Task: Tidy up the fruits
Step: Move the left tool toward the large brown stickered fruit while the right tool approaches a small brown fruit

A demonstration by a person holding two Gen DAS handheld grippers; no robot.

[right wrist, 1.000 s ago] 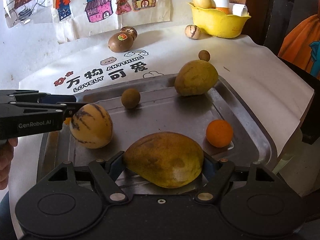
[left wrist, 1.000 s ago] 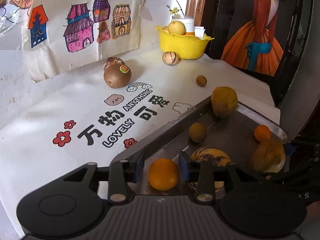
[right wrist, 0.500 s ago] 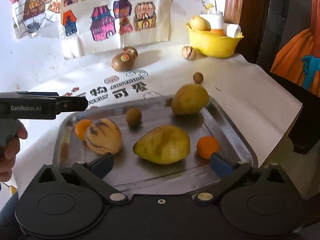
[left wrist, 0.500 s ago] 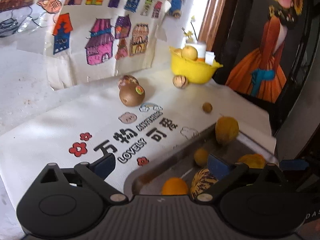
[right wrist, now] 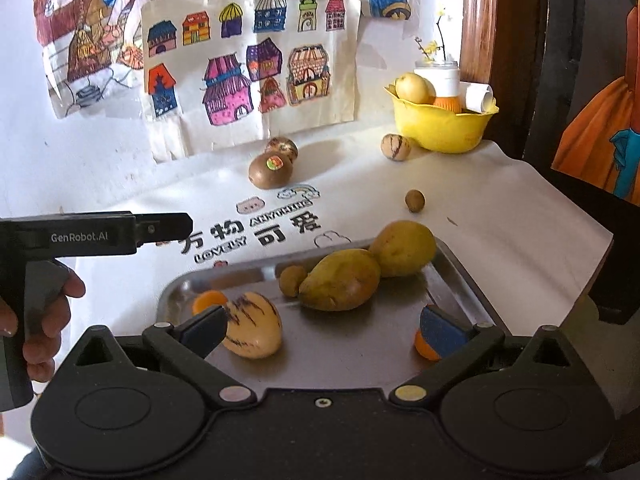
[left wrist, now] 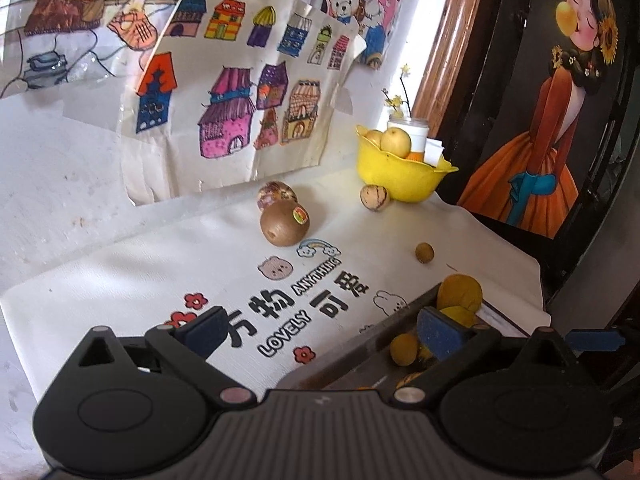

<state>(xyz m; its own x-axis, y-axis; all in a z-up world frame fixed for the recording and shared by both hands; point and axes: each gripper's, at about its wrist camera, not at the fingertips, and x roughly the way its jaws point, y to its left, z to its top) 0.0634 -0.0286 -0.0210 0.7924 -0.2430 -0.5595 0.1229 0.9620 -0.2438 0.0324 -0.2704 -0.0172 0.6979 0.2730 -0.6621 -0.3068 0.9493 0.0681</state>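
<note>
A steel tray holds two yellow-brown mangoes side by side, a striped melon, a small brown fruit and two oranges. My right gripper hangs open above the tray's near side with nothing between its pads. My left gripper is open and empty over the printed cloth at the tray's left edge; the right wrist view shows it from the side. On the cloth lie a kiwi, a small striped fruit and a small brown fruit.
A yellow bowl with fruit and a white jar stands at the back right corner. Drawings hang on the wall behind the table. A dark painted panel rises past the table's right edge. A hand holds the left gripper's handle.
Both grippers opened and lifted back. The left one let go of an orange and the right one let go of a mango; both fruits now lie in the tray.
</note>
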